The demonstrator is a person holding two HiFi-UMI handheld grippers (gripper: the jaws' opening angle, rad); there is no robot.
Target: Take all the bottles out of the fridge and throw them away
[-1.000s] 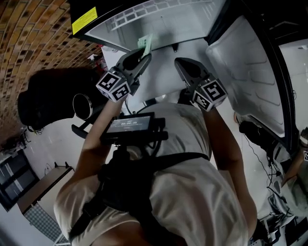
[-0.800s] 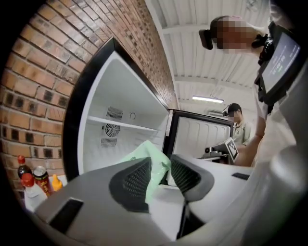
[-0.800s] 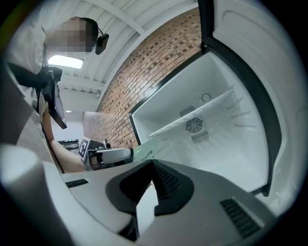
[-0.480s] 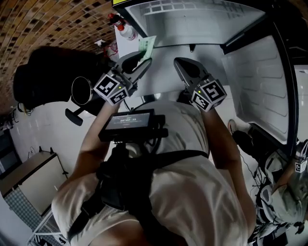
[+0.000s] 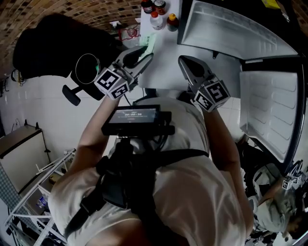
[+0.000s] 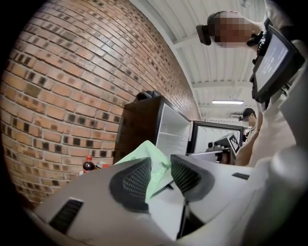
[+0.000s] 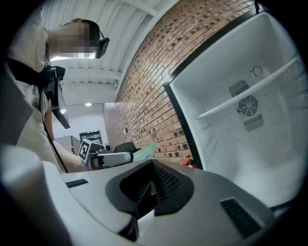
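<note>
Left of the open, smooth white fridge (image 5: 226,33), the level left gripper (image 5: 143,53) clamps a thin, crumpled pale-green sheet (image 5: 150,42) between ribbed pads. The right gripper (image 5: 185,61), level before the fridge, has its jaws together, empty. Round-capped bottles (image 5: 157,14) stand just left of the fridge.

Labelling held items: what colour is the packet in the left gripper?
The packet is pale green, clearest in the left gripper view, pinched between the jaws.

No legible text — the chest screen (image 5: 133,115) perhaps shows digits; too blurred.
</note>
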